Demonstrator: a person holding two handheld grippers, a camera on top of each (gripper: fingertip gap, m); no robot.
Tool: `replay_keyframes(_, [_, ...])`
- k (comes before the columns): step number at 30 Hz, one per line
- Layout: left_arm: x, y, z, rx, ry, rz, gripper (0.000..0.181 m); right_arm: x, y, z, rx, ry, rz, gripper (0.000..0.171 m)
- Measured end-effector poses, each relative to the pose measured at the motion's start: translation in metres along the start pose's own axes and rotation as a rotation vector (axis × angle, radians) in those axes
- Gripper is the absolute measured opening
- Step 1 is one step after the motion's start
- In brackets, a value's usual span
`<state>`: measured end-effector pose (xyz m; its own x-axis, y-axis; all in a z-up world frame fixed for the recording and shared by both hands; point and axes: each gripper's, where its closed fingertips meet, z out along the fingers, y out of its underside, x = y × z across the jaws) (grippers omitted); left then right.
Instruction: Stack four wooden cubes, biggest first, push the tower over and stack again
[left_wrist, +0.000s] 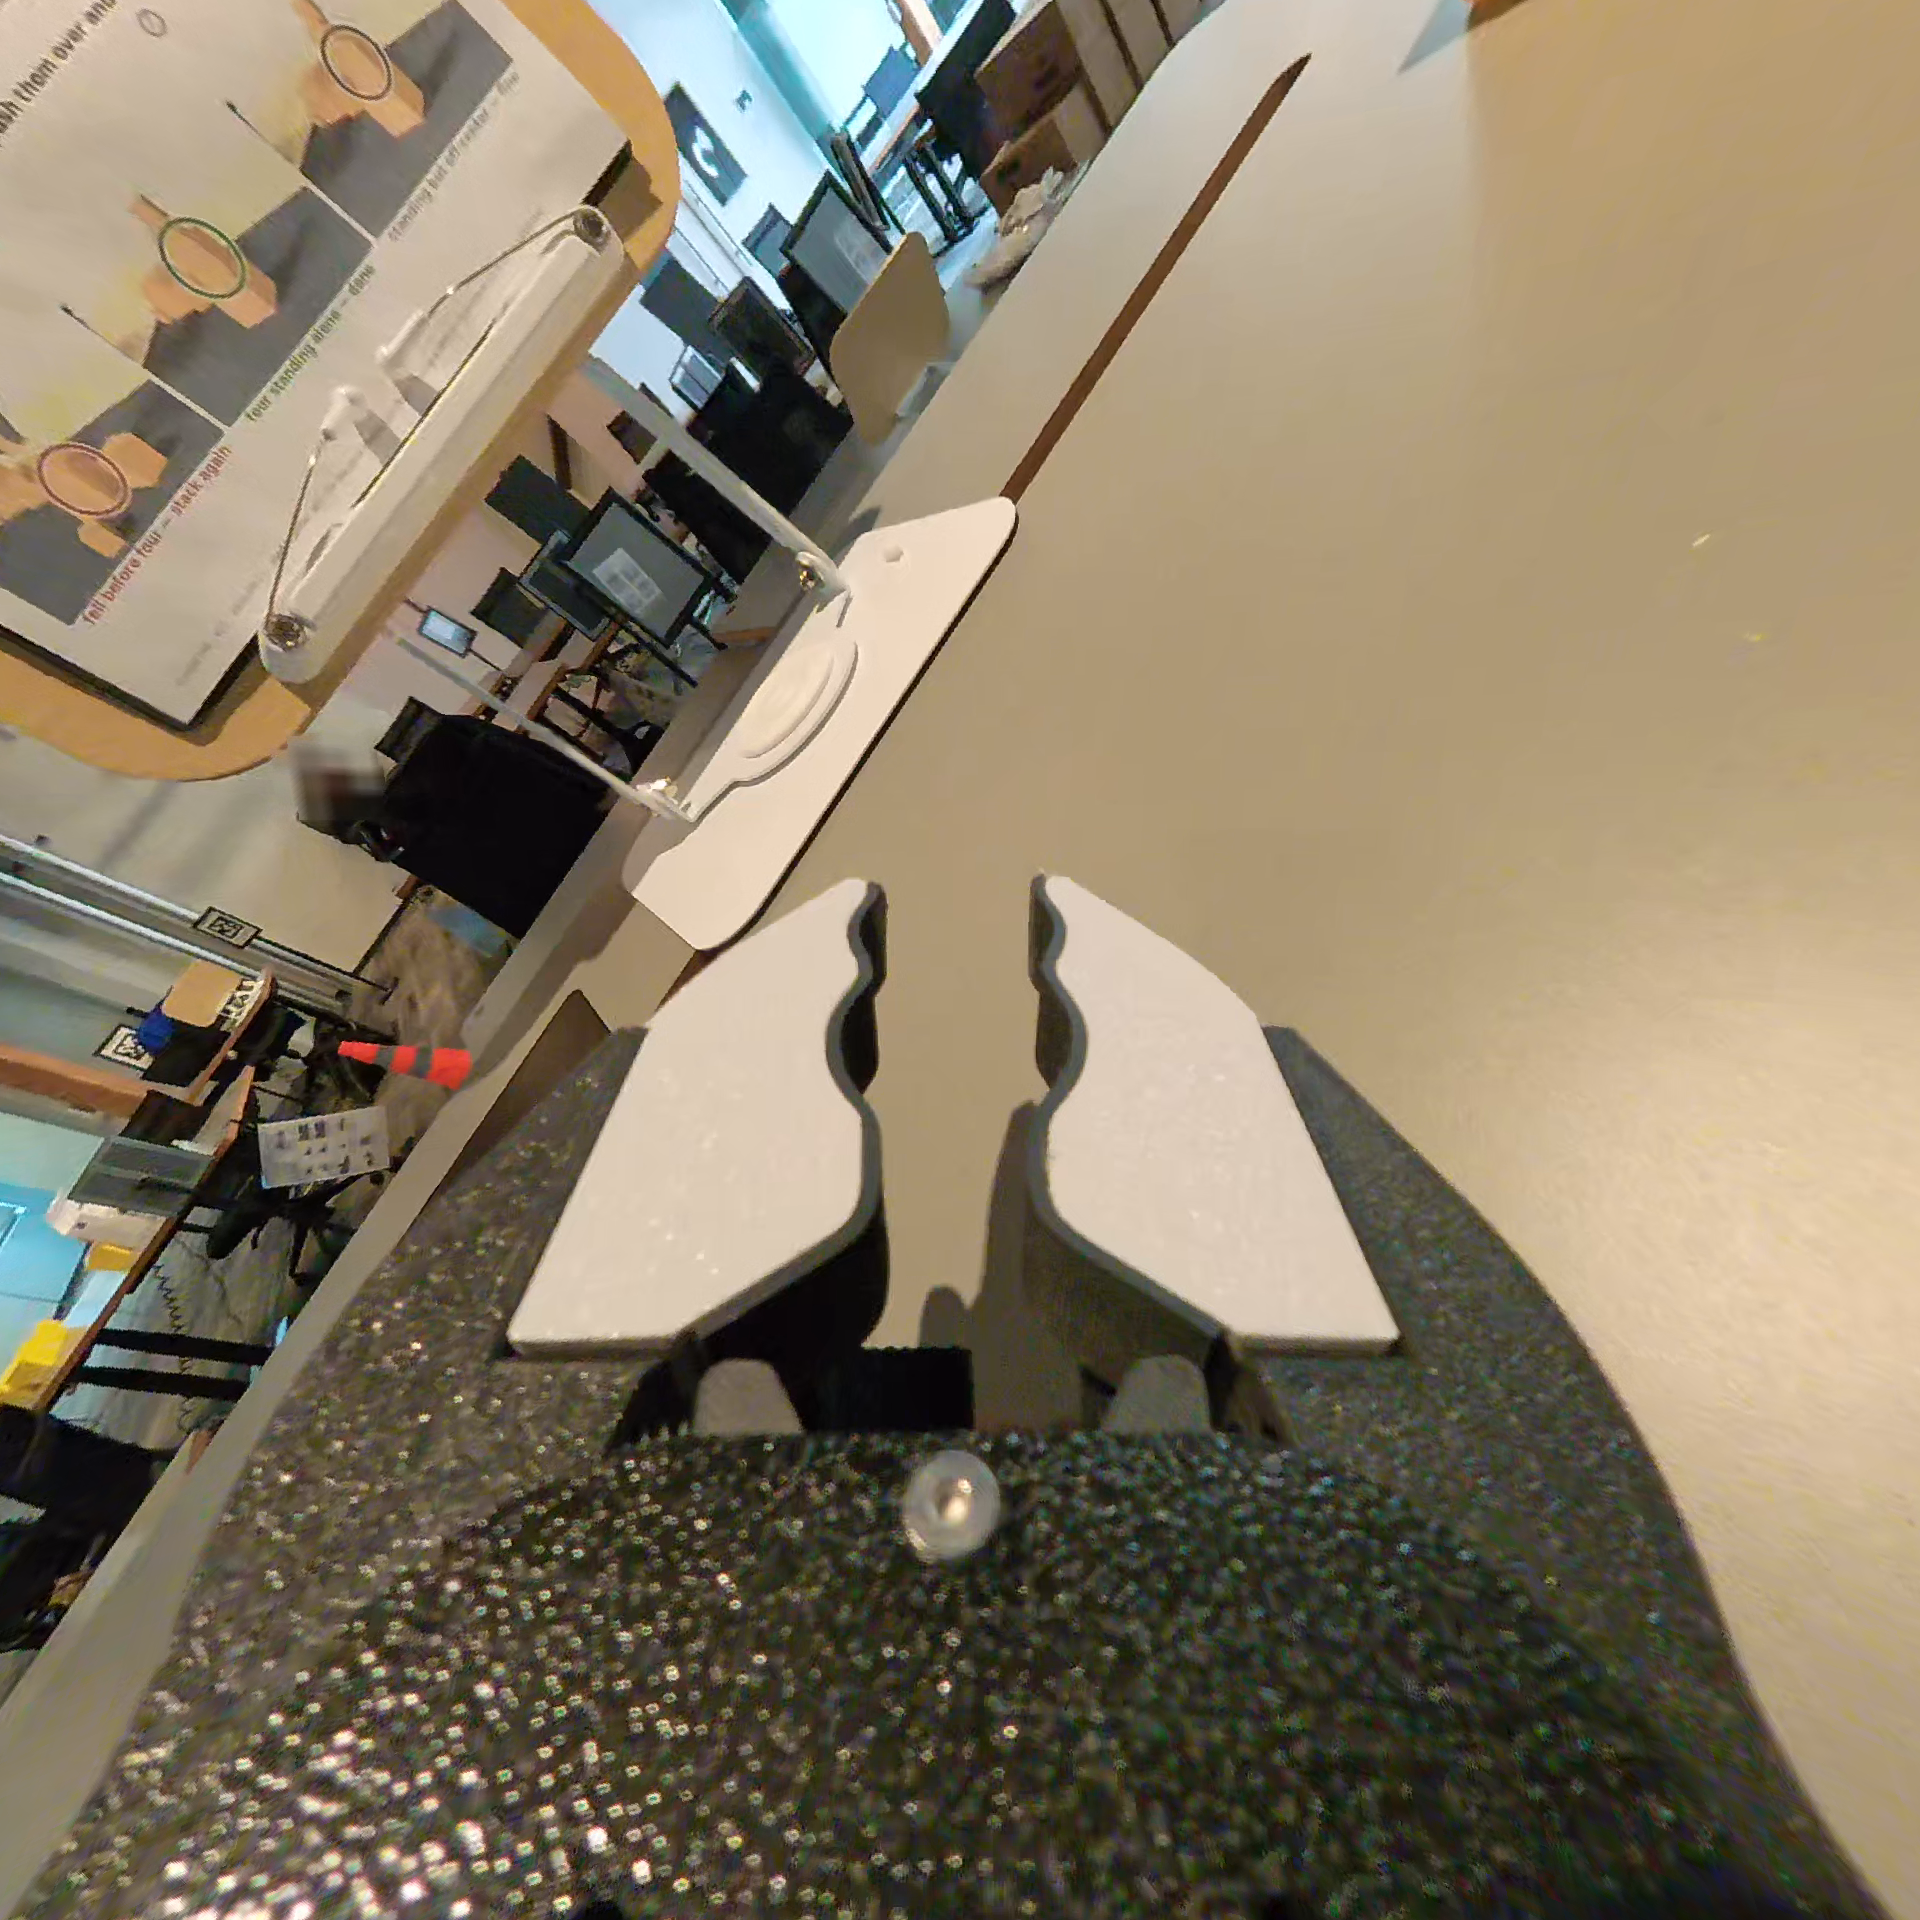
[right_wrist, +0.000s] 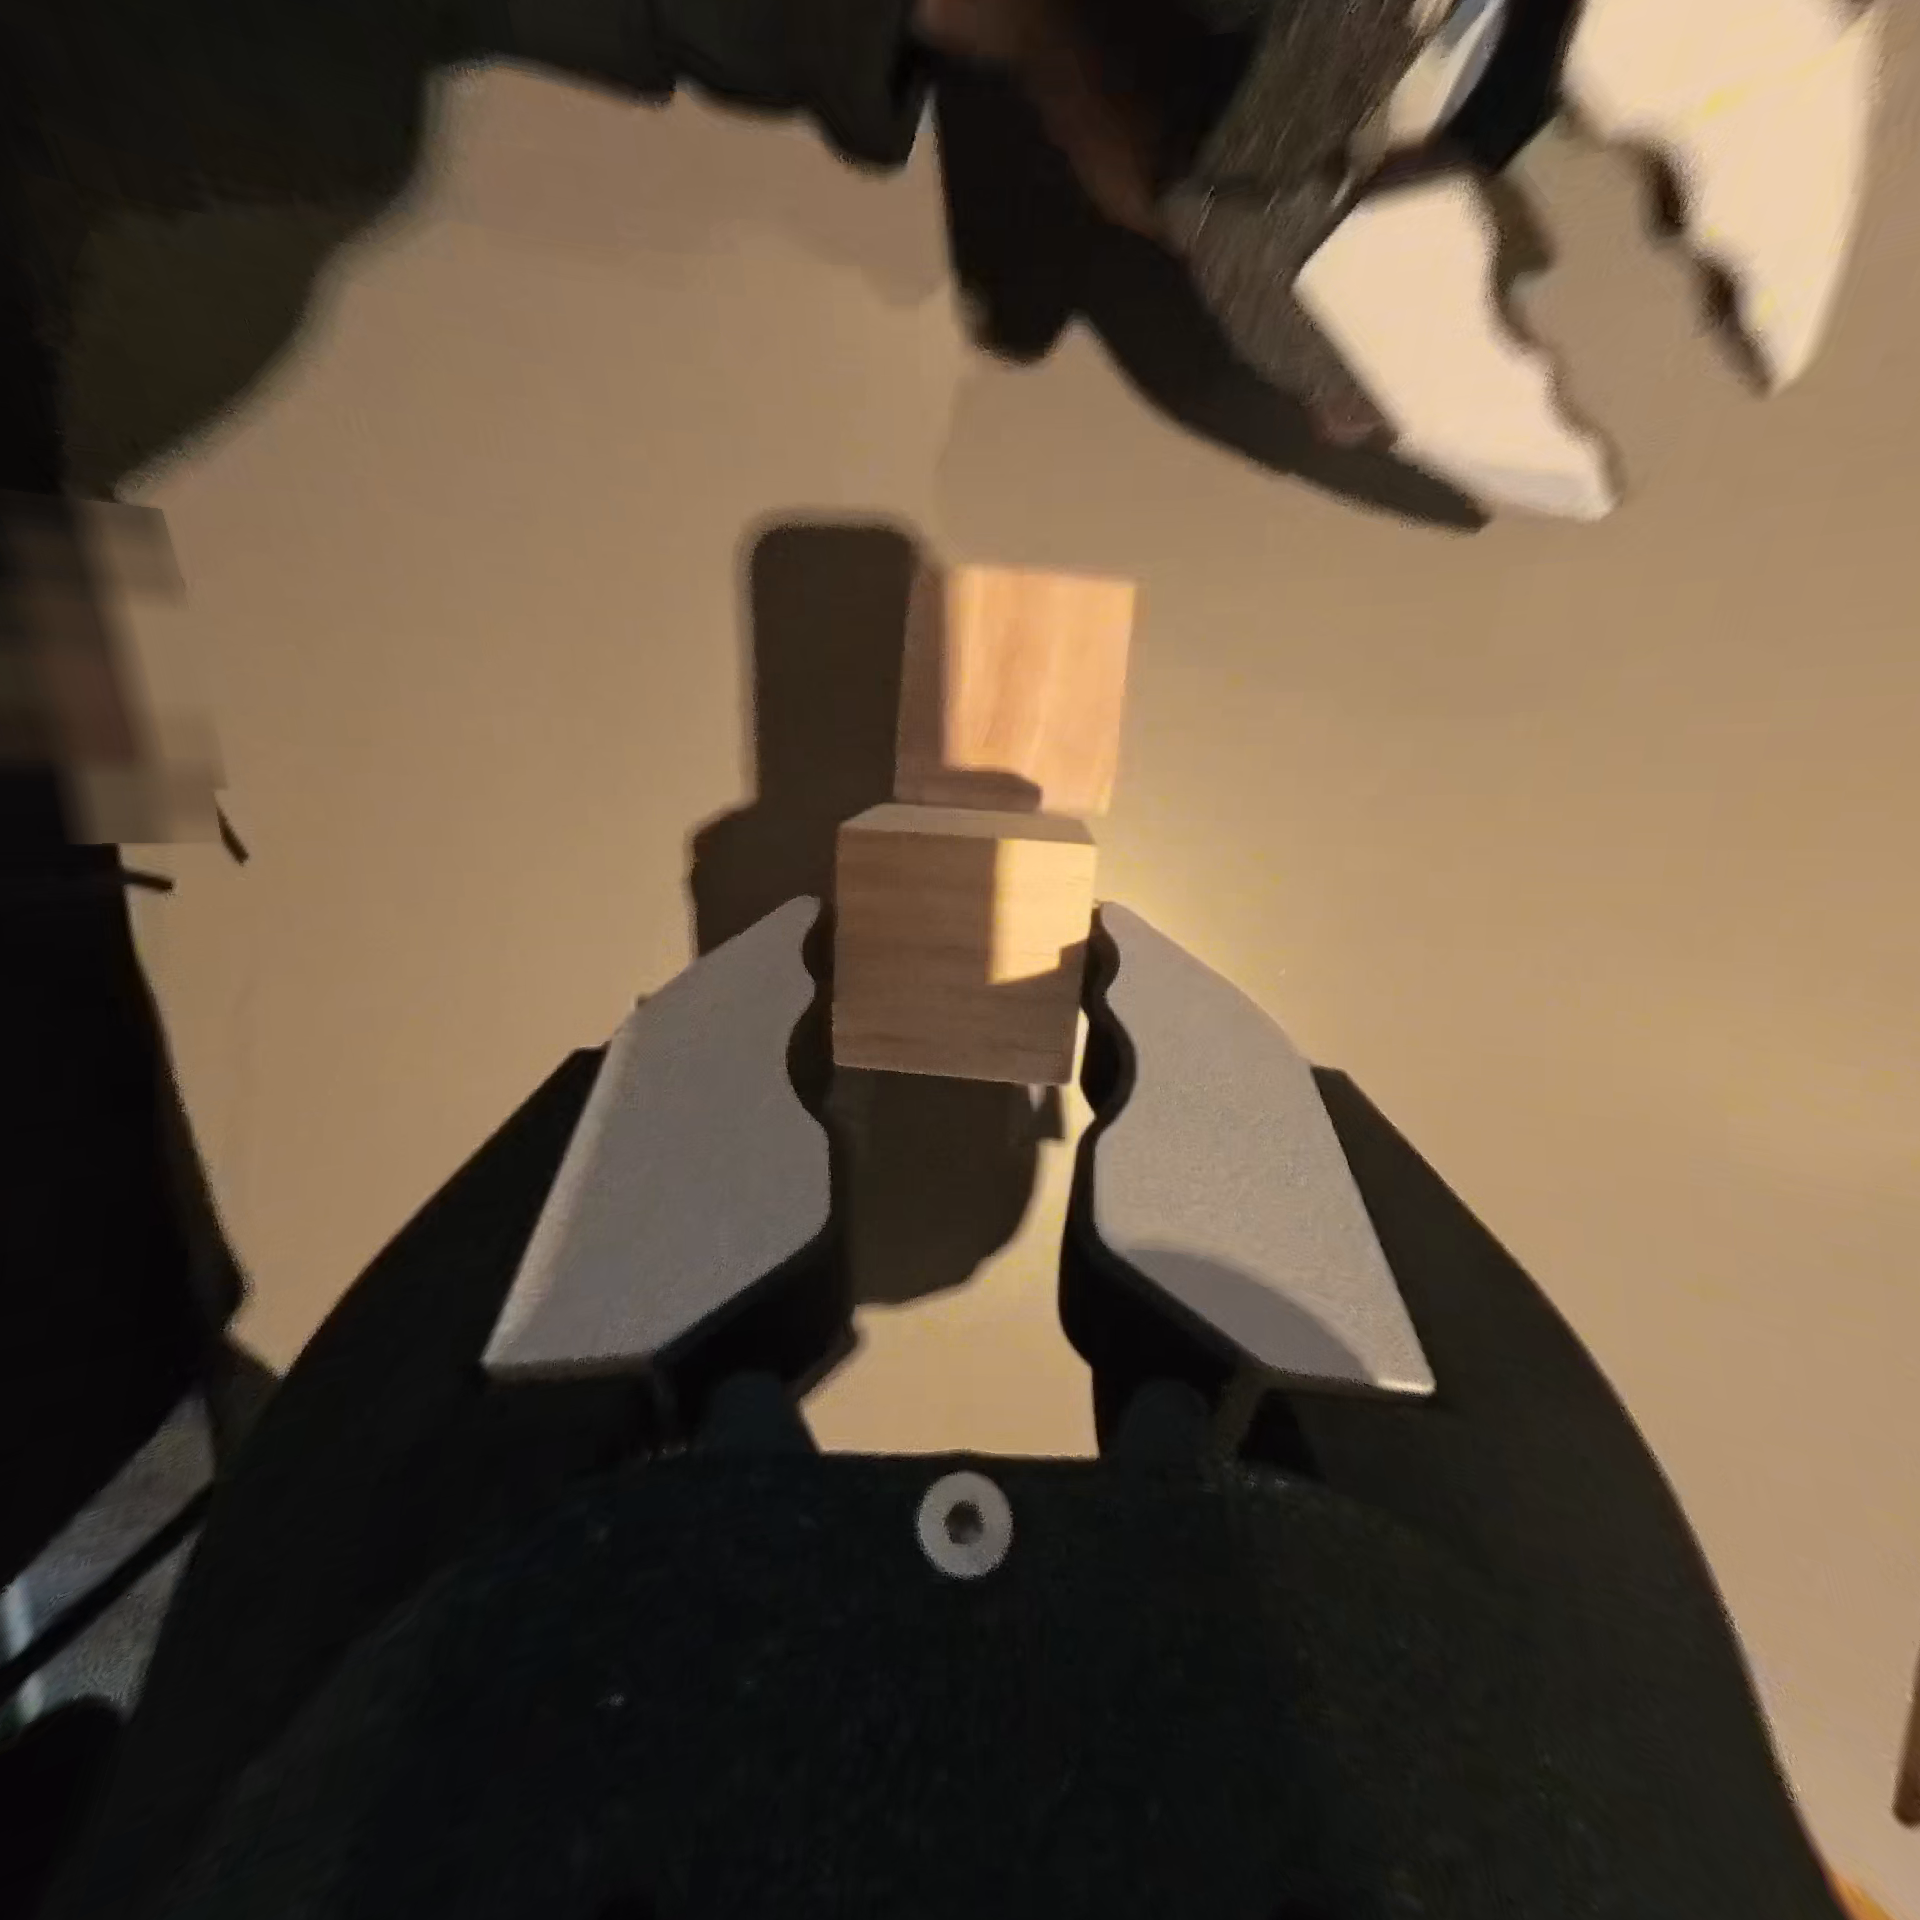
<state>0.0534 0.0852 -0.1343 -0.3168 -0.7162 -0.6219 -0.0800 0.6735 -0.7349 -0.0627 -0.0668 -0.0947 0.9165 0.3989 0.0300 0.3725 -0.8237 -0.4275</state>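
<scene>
Small wooden cube (right_wrist: 961, 951) between right gripper (right_wrist: 956, 935) fingers (right_wrist: 717, 1101), larger cube (right_wrist: 1029, 691) beyond on table (right_wrist: 1507, 935).

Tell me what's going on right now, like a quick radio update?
Right gripper shut on small wooden cube, fingers either side. Left gripper open, empty, over bare table. Larger cube lies beyond. Nothing between the two cubes.
</scene>
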Motion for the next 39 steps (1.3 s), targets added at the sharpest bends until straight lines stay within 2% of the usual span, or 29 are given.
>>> replay_keyframes(3, [0.0, 0.001, 0.0, -0.005, 0.0, 0.005, 0.025, -0.002, -0.027, 0.002, 0.025, 0.009, -0.015, 0.045])
replay_keyframes(7, [0.001, 0.001, 0.0, -0.005, 0.002, 0.008, 0.024, 0.01, -0.041, 0.017, -0.006, 0.015, 0.032, 0.045])
replay_keyframes(14, [0.002, 0.001, 0.0, -0.006, 0.005, 0.008, 0.023, 0.013, -0.024, 0.042, -0.112, -0.031, 0.059, 0.045])
replay_keyframes(39, [0.001, 0.004, 0.004, -0.03, -0.002, 0.01, 0.021, 0.015, -0.034, 0.049, -0.064, -0.028, 0.054, 0.046])
